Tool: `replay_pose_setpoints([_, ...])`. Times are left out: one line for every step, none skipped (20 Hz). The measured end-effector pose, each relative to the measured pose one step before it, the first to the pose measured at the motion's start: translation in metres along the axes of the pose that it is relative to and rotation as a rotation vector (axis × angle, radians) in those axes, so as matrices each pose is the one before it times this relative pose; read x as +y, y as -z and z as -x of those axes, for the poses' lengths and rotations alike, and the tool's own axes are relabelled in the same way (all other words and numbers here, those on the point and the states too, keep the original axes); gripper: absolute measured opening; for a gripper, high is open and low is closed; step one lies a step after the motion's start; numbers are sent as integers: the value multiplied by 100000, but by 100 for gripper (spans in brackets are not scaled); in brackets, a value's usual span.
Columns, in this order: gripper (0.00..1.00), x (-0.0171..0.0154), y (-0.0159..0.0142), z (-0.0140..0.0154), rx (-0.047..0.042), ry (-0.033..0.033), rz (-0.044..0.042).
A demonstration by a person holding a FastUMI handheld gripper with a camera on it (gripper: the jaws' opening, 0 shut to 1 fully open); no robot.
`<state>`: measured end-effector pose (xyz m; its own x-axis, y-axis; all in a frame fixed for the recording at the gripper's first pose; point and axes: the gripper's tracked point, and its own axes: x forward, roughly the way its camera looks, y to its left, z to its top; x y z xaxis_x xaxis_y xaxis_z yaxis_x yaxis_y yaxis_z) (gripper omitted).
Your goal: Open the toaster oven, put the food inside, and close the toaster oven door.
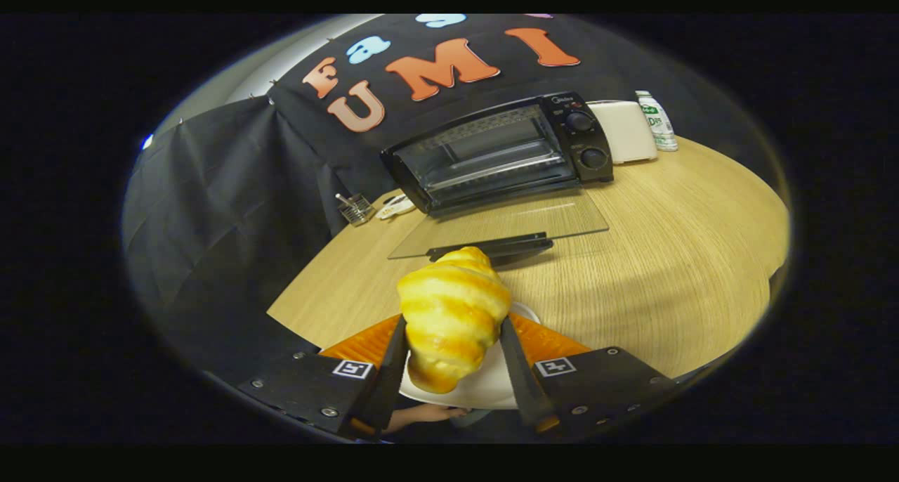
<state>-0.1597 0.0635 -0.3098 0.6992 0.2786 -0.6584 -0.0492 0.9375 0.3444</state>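
A croissant (pixel 451 313) is held between the two fingers of the gripper (pixel 453 359), which are closed against its left and right sides. The pastry is gripped at its middle and lower part, with its upper tip standing up past the fingertips. Directly beneath it and between the fingers, a white plate (pixel 484 391) is seen, and the croissant appears lifted clear of the plate, though contact at its lowest end cannot be told with certainty. Below the plate, part of a person's hand (pixel 421 415) is glimpsed.

Well beyond the fingers, the toaster oven (pixel 502 152) is set on the wooden tabletop (pixel 674 257), with its glass door (pixel 502 225) dropped fully open and lying flat toward the gripper. The door's dark handle (pixel 491 246) is found just beyond the croissant's tip. A wire rack is visible inside the open cavity, and two knobs are placed on the oven's right panel.

To the right of the oven, a white appliance (pixel 621 131) is stood beside it, with a small bottle (pixel 657 120) next to that. To the left of the oven, a small wire holder (pixel 356 208) and a pale object (pixel 393 204) are laid near the tabletop's far edge.
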Motion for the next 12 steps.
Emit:
replay_pose_setpoints([69,-16,-1046,-324,-2344,-1013,-991])
replay_pose_setpoints([69,98,-834,-537,-1330,-571,-727])
replay_pose_setpoints([69,-121,-857,-484,-921,-468,-66])
replay_pose_setpoints([69,-41,-1257,-537,-2437,-523,556])
replay_pose_setpoints([69,-113,-1239,-661,-2104,232,852])
replay_pose_setpoints([69,21,-1121,-618,-2278,48,1081])
replay_pose_setpoints([69,-70,-1096,-716,-1758,488,648])
replay_pose_setpoints([69,57,-1149,-1009,-1441,-142,1300])
replay_pose_setpoints([69,-67,-1154,-1036,-1844,469,648])
replay_pose_setpoints([69,-81,-738,-970,-995,408,1508])
replay_pose_setpoints([68,-403,-831,-1094,-631,1746,634])
replay_pose_setpoints([69,-214,-837,-911,-1000,532,349])
